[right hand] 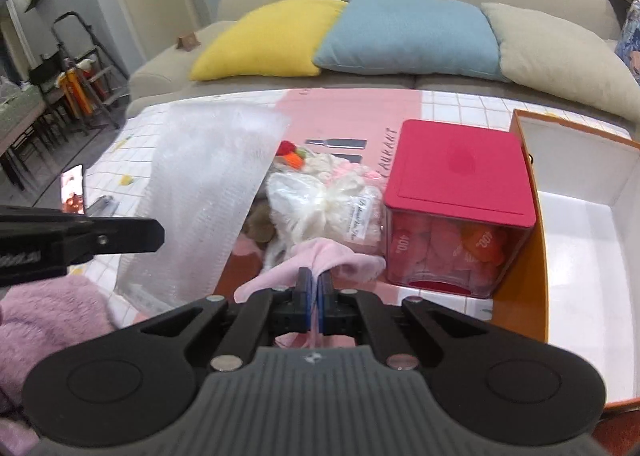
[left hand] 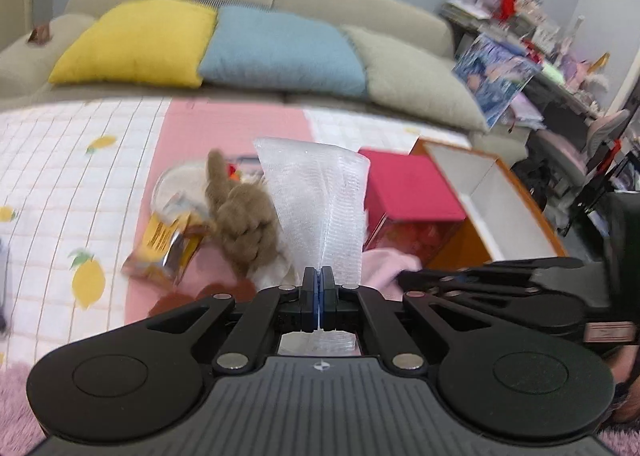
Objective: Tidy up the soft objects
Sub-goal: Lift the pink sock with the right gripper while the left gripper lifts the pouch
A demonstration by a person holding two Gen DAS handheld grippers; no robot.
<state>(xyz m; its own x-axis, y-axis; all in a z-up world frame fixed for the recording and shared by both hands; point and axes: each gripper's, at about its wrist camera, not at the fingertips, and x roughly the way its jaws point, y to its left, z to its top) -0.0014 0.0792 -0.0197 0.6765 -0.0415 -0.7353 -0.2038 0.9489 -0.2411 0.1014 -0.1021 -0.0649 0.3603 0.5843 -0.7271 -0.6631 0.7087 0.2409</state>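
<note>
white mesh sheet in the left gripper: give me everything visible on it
The white mesh sheet is thin, translucent netting with a fine ribbed weave, folded into soft pleats. The left gripper is shut on its narrow lower end; a short tail shows behind the fingers. From there it fans upward and wider, lifted above the pink mat, partly hiding the brown plush toy and red-lidded box. In the right wrist view it hangs as a broad band.

Support surface: table covered with a white grid-pattern cloth printed with lemons, pink panel down the middle. On it: red-lidded clear plastic box, open orange cardboard box with white interior, crumpled yellow snack packet, brown knitted plush toy, knotted clear bag of white fluff.
</note>
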